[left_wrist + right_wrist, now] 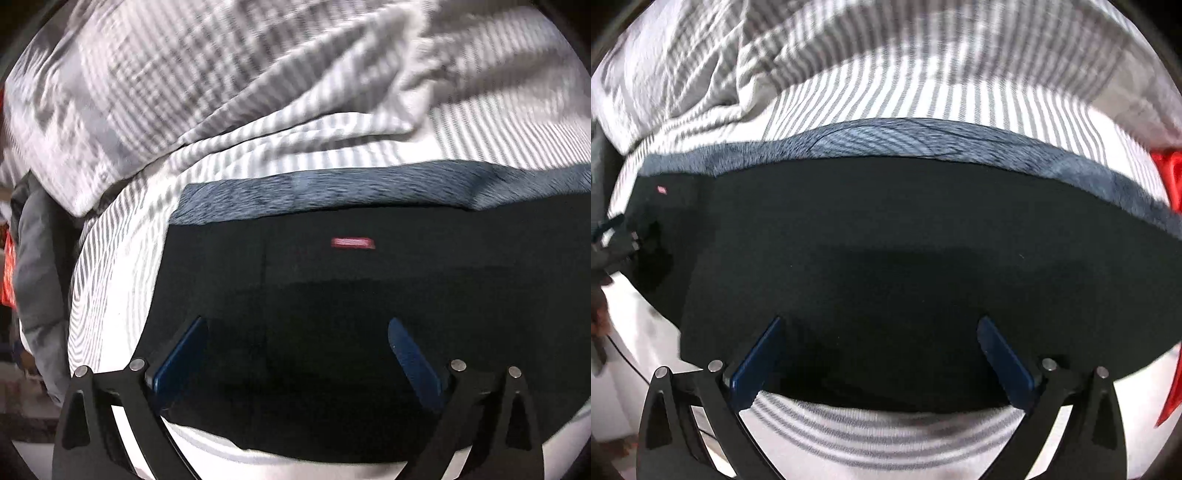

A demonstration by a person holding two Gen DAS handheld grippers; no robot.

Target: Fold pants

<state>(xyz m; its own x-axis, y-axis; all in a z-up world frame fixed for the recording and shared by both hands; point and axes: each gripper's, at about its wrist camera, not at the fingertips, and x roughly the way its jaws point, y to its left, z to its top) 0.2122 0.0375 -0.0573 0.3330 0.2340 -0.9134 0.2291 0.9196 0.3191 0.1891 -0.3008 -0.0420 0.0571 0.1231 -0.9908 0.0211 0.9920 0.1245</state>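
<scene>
- Left gripper [297, 345] hangs with its blue pads spread wide, nothing pinched between them, only dark fabric lying flat beneath.
- Right gripper [879, 343] shows the same: blue pads far apart, released, hovering over the cloth and gripping nothing.
- The pants [332, 314] lie under both grippers, a flat, dark, folded slab spread across the bed; the right wrist view shows the same garment [886, 240] filling the middle of the frame.
- A small red label [353, 243] sits on the dark fabric ahead of the left gripper; in the right wrist view it appears as a tiny speck [661, 189] far over at the left end.
- Along the far edge of the pants runs a heathered blue-grey band [332, 186], seen again from the right [905, 138]; whether it is the pants' lining or another layer cannot be told.
- Everything rests on a grey-and-white striped bedsheet [258, 110], rumpled beyond the pants and peeking out at the near edge [879, 432].
- The left gripper [613, 240] shows dimly at the left rim of the right wrist view.
- A red object [1169, 177] shows at the right rim, too blurred to identify.
</scene>
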